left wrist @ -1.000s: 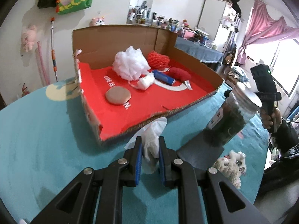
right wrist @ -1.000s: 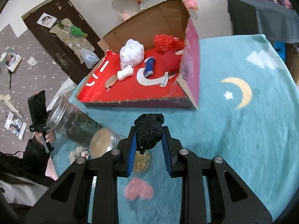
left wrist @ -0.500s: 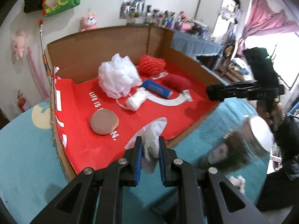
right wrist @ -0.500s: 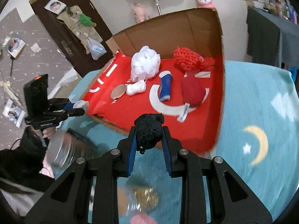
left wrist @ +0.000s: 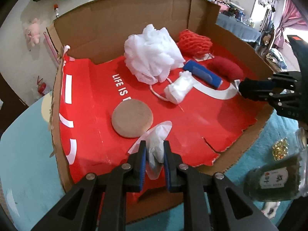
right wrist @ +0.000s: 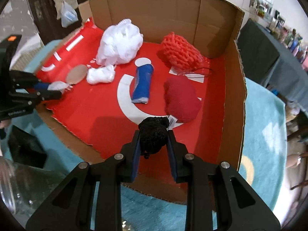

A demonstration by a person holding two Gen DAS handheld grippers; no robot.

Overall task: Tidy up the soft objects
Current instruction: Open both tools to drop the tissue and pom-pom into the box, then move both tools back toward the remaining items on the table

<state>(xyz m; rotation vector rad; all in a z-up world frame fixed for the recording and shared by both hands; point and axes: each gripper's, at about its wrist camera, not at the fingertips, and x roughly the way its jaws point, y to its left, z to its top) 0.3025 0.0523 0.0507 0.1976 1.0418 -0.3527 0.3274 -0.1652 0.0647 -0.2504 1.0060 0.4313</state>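
The left tongs (left wrist: 155, 156) are gripping a white tissue (left wrist: 156, 146), pinched between the blue pads, over the near edge of the box (left wrist: 119, 19). The tissue's long axis is running along the fingers, its loose end pointing forward toward the tan pad (left wrist: 132, 118) and its other end hanging down between the fingers. The right tongs (right wrist: 154, 144) are clamping a black pompom (right wrist: 153, 134), a roundish lump with no clear long axis, over the box's red floor just beside the tag end of the dark red pouch (right wrist: 182, 101).

The box is sitting on a teal desk (left wrist: 25, 154), its brown walls standing at the back and one side, its low front edge torn. Inside, the white puff (left wrist: 152, 53) is lying near the back wall with the orange knit (left wrist: 194, 42) next to it. The blue roll (right wrist: 142, 84) is lying with its long axis running from the back wall toward the right camera. A small white bundle (right wrist: 101, 75) is lying just beside the puff, its cord trailing out in the left view. The tan pad is lying flat on the red floor.

A jar (left wrist: 277, 173) of dark contents is tipping on the desk at the left view's right edge, blurred.
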